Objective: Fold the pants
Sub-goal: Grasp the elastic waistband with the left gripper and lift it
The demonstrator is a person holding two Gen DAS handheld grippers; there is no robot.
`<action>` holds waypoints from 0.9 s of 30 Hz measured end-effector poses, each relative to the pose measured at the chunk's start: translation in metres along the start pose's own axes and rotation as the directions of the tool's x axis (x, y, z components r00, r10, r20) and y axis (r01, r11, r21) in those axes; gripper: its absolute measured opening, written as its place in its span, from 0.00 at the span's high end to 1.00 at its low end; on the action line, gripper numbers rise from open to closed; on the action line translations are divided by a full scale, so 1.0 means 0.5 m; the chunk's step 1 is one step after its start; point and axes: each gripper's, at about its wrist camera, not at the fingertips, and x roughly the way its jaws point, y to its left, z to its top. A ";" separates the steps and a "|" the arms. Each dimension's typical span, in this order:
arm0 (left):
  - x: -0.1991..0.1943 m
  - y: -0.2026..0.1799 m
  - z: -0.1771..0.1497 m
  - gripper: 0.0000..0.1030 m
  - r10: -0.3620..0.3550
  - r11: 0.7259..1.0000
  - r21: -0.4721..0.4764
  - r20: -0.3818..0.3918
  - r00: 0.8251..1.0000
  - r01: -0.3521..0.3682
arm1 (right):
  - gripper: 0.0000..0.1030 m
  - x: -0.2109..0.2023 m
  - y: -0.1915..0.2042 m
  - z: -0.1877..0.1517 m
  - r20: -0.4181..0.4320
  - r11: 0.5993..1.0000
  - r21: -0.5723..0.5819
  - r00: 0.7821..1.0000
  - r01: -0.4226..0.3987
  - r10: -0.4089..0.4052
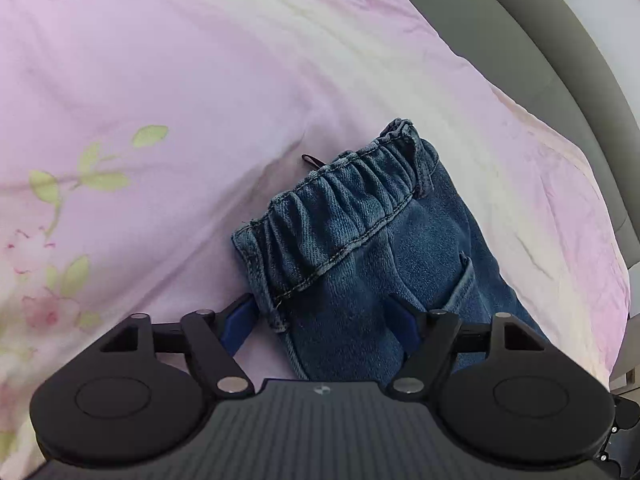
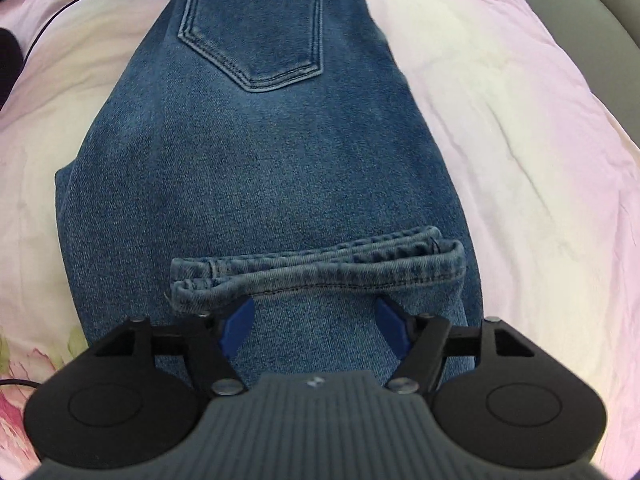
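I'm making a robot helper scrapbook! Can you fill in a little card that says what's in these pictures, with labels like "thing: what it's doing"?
jeans: blue denim, folded, lying on the bed sheet
waistband: elastic, gathered, at the far end in the left wrist view
back pocket: facing up
leg hems: stacked, laid on top of the jeans
bed sheet: pink with flowers, under the jeans
left gripper: open, over the jeans' edge near the waistband
right gripper: open, just short of the leg hems, pinching nothing
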 end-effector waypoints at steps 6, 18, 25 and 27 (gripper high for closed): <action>-0.002 -0.001 -0.014 0.20 -0.009 1.000 0.026 0.048 0.999 0.008 | 0.26 0.037 -0.014 0.016 -0.034 0.997 -0.056 0.998 -0.053 0.051; -0.148 -0.096 -0.006 0.53 -0.112 0.991 0.092 0.173 0.978 0.097 | 0.32 -0.019 -0.037 -0.018 0.014 0.980 0.198 1.000 -0.002 -0.001; -0.257 -0.279 -0.038 0.63 -0.209 0.942 0.307 0.219 0.953 0.136 | 0.32 -0.161 -0.037 -0.120 0.088 0.910 0.413 0.993 0.031 -0.073; -0.284 -0.345 -0.062 0.64 -0.236 0.915 0.379 0.223 0.946 0.139 | 0.32 -0.191 -0.032 -0.156 0.096 0.890 0.455 0.991 0.044 -0.098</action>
